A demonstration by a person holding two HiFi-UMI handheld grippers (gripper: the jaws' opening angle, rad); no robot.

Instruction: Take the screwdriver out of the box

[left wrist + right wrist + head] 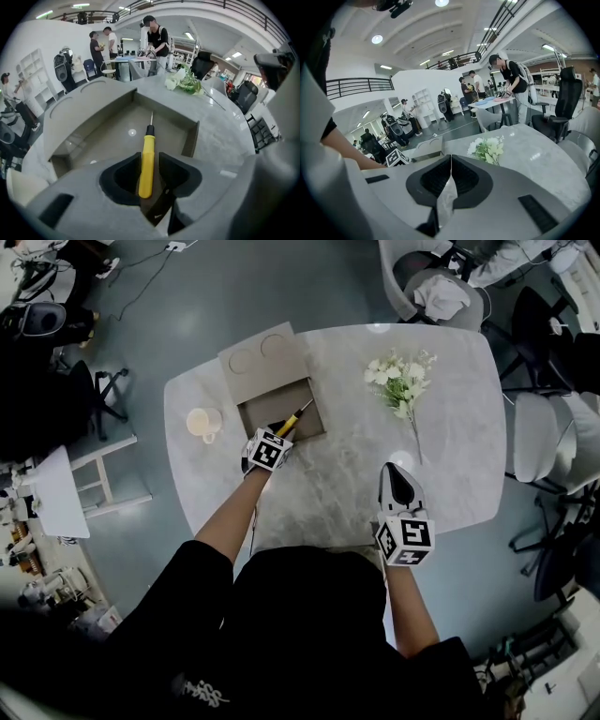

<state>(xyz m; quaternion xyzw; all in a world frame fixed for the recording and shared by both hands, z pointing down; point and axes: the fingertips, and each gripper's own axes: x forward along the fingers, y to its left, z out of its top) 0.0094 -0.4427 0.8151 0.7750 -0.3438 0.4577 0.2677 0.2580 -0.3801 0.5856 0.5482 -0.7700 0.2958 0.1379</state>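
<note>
**Left claw around the screwdriver handle, grip not yet made**

The step in hand appeared to be the grasp. The left claw (149, 158) stood open, tilted down into the open box (190, 138) on the table (356, 484). The yellow handle of the screwdriver (147, 143) lay between its jaws, not yet clamped, with the metal tip pointing away from the claw along the box floor. The next move would likely call for closing squarely on the handle, then lifting clear of the box walls. The right claw (451, 161) was shut and empty, well apart to the left claw's right.
</note>
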